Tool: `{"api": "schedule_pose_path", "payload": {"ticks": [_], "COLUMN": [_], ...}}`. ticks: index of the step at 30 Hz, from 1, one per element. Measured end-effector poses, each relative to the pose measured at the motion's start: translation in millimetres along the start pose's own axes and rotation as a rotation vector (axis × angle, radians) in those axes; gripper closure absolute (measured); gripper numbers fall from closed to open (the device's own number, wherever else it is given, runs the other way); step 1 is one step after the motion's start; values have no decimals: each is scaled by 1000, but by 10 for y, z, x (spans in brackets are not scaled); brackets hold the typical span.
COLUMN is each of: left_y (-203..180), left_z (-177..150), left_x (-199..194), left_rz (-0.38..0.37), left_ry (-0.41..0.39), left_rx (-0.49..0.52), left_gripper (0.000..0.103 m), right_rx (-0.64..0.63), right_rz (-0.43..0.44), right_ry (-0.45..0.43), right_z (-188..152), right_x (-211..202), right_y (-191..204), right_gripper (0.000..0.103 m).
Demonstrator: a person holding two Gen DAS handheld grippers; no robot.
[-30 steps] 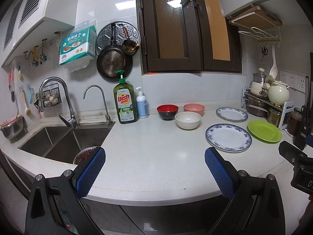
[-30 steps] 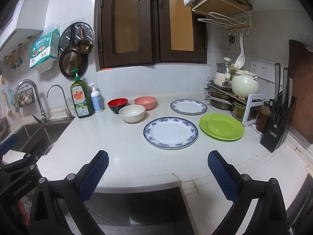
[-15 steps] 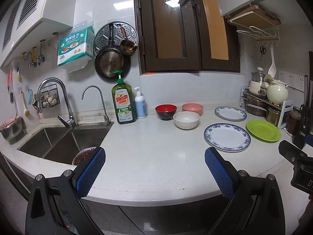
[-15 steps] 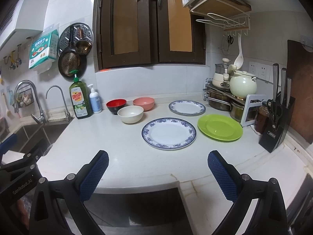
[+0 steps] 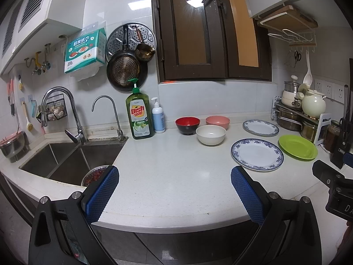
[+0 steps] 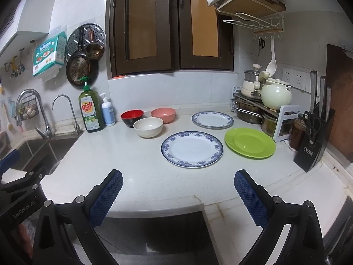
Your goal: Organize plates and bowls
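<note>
The left gripper (image 5: 174,183) hangs at the near edge of the white worktop (image 5: 167,167), jaws spread wide and holding nothing. The right gripper (image 6: 178,185) is likewise at the near edge, jaws wide and empty, further right along the worktop; part of its black body shows at the right edge of the left wrist view.

Three bowls stand grouped toward the far side of the worktop. The red bowl (image 6: 132,117) with black outside is at far left of the group, the pink bowl (image 6: 163,114) at far right, and the white bowl (image 6: 148,127) sits nearer, in front of the gap between them. All three are upright and appear empty.

Three plates lie flat to the right of the bowls. The large blue-rimmed plate (image 6: 192,149) is nearest. The small blue-rimmed plate (image 6: 212,119) lies beyond it, toward the wall. The green plate (image 6: 250,142) lies right of the large plate, just beside a pot rack (image 6: 253,108). The plates lie apart from one another, none stacked.

A green dish soap bottle (image 5: 139,116) and a white pump bottle (image 5: 158,118) stand against the far wall, left of the bowls. The sink (image 5: 64,159) is at far left. A knife block (image 6: 313,137) stands at the right end of the worktop.
</note>
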State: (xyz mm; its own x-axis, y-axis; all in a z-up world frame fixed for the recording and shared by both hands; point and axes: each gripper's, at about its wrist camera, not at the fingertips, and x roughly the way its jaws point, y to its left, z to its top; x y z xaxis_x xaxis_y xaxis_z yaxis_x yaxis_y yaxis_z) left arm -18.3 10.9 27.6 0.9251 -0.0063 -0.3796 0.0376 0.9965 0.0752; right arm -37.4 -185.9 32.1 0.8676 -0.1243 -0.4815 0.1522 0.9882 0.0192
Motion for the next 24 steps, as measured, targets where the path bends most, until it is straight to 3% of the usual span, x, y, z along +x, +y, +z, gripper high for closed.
{"api": "schedule_pose_path", "payload": {"ticks": [8, 14, 24], "left_y": [97, 153, -18], "left_z": [22, 86, 289], "left_x": [177, 370, 713], "left_rz": [-12, -57, -150], "left_ry": [34, 73, 61], "left_rx": [14, 37, 115], "left_gripper": [0, 0, 0], "right_rx": [-3, 6, 100], "right_rz": [-7, -28, -101], "right_ry": [19, 35, 43], "right_z": [29, 74, 144], "right_x": [96, 201, 396], "right_y": [85, 193, 135], "right_gripper": [1, 1, 1]}}
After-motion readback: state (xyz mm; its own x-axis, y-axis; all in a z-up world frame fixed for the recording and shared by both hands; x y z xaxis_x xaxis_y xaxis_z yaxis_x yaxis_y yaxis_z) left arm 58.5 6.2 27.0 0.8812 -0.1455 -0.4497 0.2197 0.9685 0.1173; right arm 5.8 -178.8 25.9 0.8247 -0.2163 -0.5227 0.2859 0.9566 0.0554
